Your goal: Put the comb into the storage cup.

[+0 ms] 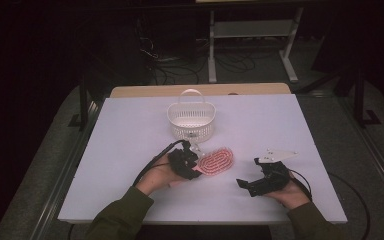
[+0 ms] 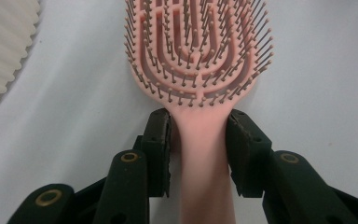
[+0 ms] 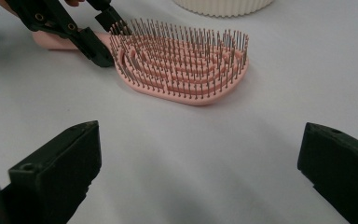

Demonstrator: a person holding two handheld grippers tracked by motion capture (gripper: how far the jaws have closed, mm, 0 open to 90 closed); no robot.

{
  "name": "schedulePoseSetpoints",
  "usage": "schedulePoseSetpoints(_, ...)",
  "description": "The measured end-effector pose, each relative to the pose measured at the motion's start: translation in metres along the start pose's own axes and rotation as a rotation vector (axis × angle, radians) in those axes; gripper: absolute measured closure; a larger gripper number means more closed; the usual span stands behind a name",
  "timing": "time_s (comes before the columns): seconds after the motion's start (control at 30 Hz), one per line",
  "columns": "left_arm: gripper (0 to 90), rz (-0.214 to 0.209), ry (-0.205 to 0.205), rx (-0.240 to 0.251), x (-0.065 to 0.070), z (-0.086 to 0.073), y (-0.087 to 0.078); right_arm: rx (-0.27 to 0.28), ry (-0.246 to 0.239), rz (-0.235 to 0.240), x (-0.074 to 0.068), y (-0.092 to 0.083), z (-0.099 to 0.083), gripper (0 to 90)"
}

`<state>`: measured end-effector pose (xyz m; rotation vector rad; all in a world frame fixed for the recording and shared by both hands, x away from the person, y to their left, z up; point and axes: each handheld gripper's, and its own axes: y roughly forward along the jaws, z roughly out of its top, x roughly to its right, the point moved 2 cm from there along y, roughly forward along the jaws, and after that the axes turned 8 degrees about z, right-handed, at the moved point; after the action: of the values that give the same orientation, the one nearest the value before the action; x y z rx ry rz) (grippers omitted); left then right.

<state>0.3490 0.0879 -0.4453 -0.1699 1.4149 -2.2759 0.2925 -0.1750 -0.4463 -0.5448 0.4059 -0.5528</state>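
Pink plastic vented hairbrush [image 1: 218,161] lies bristles-up on white bench [image 1: 130,130], just before white slotted plastic basket [image 1: 191,120]. Left claw [image 2: 198,140] straddles handle neck, jaws touching or nearly, likely for lift. Right claw [image 3: 200,163] wide open, empty, waiting near.

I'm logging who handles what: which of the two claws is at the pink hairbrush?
The left claw: its jaws flank the pink hairbrush handle on the table. The right claw sits apart from it, jaws wide open and holding nothing.
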Motion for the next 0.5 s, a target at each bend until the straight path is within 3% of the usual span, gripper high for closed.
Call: schedulePoseSetpoints(0.5, 70.0, 0.003, -0.002, -0.002, -0.0003, -0.0003, 0.0002, -0.002, 0.002, 0.000, -0.0003, 0.0005, -0.0002, 0.0)
